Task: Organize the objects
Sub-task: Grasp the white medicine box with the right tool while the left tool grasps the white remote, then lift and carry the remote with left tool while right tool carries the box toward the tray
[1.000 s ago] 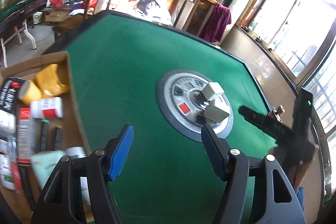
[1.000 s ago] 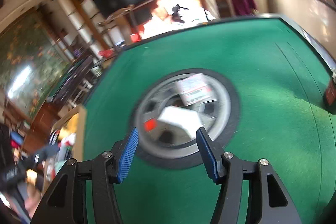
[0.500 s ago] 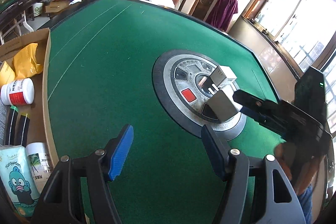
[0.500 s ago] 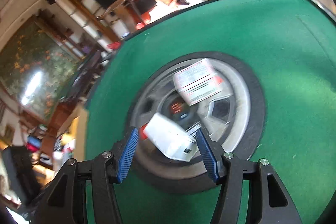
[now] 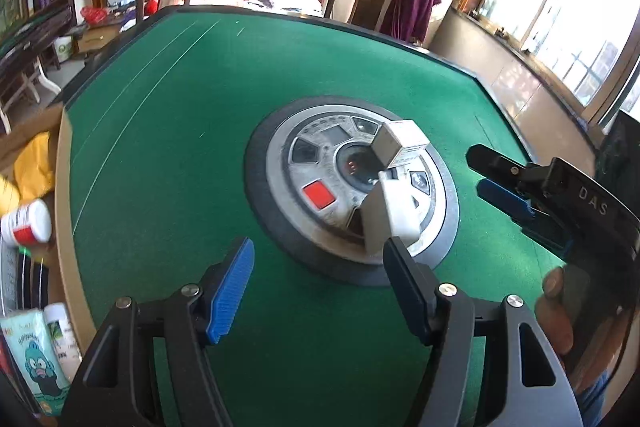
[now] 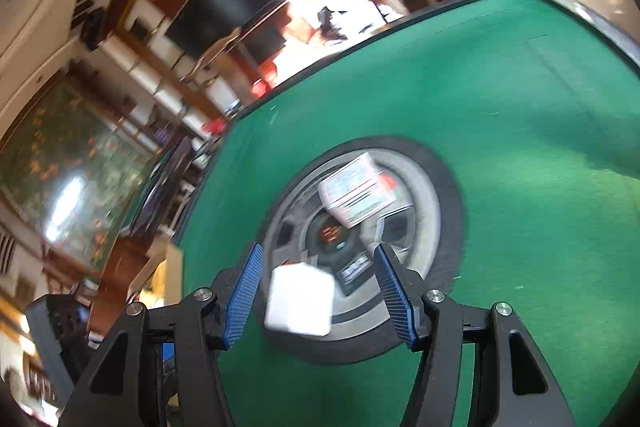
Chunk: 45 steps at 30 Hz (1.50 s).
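Drawn closer around the white box [image 6: 300,301] on the green table [image 6: 520,155], right gripper [image 6: 318,291] unclenched, left gripper [image 5: 318,285] likewise released.

near box: plain white box [image 5: 394,215], no print showing, standing tilted on the near edge of the round silver centre panel [image 5: 288,187] of the green table [image 5: 160,147]
far box: white box with red and green print [image 6: 358,195] on its label, lying tilted on the panel's far right part, past the dark hub
gap: the 2 boxes look just apart, can't tell if they touch
blur: near box is smeared in the right wrist view
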Tool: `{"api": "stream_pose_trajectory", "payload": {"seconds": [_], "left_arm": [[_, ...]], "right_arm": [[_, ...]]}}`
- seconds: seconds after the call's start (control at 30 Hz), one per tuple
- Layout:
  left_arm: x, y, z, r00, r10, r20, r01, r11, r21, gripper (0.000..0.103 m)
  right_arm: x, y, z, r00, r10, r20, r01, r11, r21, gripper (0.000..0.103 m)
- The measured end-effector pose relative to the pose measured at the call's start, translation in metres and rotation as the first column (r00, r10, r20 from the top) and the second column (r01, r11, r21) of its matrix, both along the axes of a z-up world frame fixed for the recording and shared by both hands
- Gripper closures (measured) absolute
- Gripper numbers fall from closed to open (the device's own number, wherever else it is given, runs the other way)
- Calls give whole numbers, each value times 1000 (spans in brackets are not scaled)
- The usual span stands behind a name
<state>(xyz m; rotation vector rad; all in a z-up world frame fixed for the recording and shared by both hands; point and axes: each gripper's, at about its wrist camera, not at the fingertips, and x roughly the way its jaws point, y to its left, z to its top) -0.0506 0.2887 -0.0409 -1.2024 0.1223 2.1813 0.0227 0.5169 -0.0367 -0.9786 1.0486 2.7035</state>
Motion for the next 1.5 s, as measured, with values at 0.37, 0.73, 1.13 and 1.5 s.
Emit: {"api": "stream_pose_trajectory", "payload": {"seconds": [0.37, 0.73, 1.13, 1.5], "left_arm": [[-3, 73, -7, 1000, -5, -23, 1, 989, -146, 44], [-2, 95, -25, 999, -37, -11, 34, 979, -202, 81], [5, 19, -29, 999, 11, -37, -16, 989, -148, 81], [-5, -1, -36, 996, 0, -85, -9, 994, -106, 81]], "right_arm": [[8, 36, 0, 995, -99, 1, 99, 994, -52, 40], [3, 36, -3, 992, -122, 16, 123, 991, -56, 40], [-18, 24, -10, 999, -15, 52, 15, 1000, 13, 40], [-68, -10, -3, 985, 114, 133, -149, 944, 294, 38]]}}
